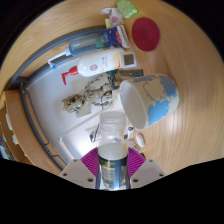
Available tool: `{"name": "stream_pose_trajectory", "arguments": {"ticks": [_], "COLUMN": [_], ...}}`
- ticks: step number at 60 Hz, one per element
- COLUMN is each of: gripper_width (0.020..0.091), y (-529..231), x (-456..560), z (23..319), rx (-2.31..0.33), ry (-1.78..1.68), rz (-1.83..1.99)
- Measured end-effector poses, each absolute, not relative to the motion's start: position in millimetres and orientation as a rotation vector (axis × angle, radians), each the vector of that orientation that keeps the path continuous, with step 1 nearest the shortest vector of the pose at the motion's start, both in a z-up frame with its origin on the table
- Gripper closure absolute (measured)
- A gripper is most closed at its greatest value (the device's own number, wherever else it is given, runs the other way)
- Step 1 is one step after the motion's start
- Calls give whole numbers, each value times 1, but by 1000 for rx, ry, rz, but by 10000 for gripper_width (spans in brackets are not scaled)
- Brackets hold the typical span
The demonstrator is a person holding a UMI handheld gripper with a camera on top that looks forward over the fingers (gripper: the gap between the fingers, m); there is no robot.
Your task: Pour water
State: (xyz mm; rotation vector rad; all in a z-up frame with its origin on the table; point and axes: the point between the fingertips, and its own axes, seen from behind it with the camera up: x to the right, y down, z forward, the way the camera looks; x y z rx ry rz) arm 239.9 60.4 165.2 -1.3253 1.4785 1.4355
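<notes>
The tongs (113, 172) are clamped on a clear water bottle (111, 140), both pads (92, 161) pressing its sides. The bottle's neck points toward a white patterned cup (148, 98) lying just beyond it, the cup's mouth facing the bottle. The grip appears set low on the bottle to leave its neck free for tipping. Beyond the cup, a red lid (148, 31) rests on the wooden desk (190, 70).

Round wooden tabletop (185, 95) (warm grain), evenly lit, cluttered
</notes>
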Motion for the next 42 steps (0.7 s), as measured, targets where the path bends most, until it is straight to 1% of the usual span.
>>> {"name": "stream_pose_trajectory", "arguments": {"ticks": [12, 17, 19, 26, 31, 38, 42], "gripper_width": [763, 763, 773, 775, 777, 774, 762], "y": [58, 56, 54, 40, 31, 15, 9], "x": [241, 249, 256, 289, 334, 402, 432], "z": [161, 171, 181, 223, 249, 271, 276], "rx": [-1345, -1390, -1416, -1595, -1671, -1675, -1657], "ry": [1496, 1414, 1335, 951, 709, 489, 400], "rz": [1436, 1350, 1273, 874, 508, 57, -104]}}
